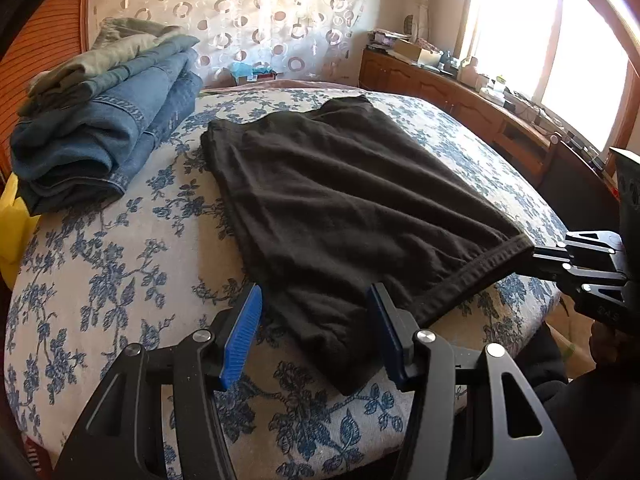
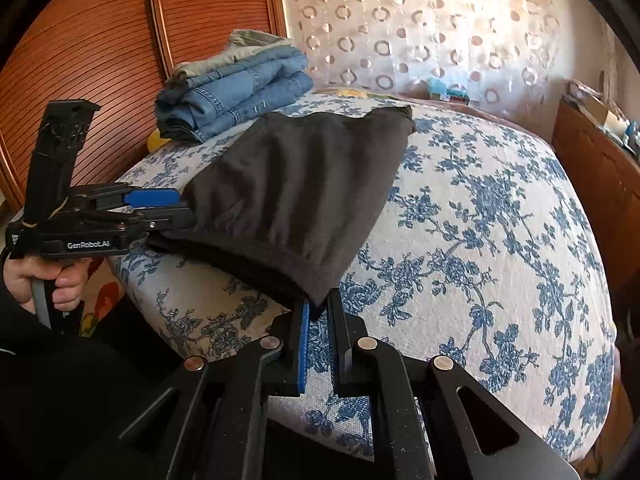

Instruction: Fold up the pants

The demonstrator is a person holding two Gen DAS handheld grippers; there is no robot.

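1. On the blue-flowered bed cover (image 1: 120,264), soft black pants (image 1: 340,200) are lying flat.
2. Right gripper (image 2: 318,312) is pinching their waistband corner; left gripper (image 1: 316,332) is gaping, holding nothing.
3. Only the right view is showing "GenRobot.AI" and a hand (image 2: 60,280).

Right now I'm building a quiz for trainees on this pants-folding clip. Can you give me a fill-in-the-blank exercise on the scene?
1. The right gripper is shut on a corner of the ____ pants.
2. The left gripper has its jaws ____ over the pants' near edge.
3. The folded jeans are stacked on the ____-patterned bed cover.

Missing words: black; open; floral
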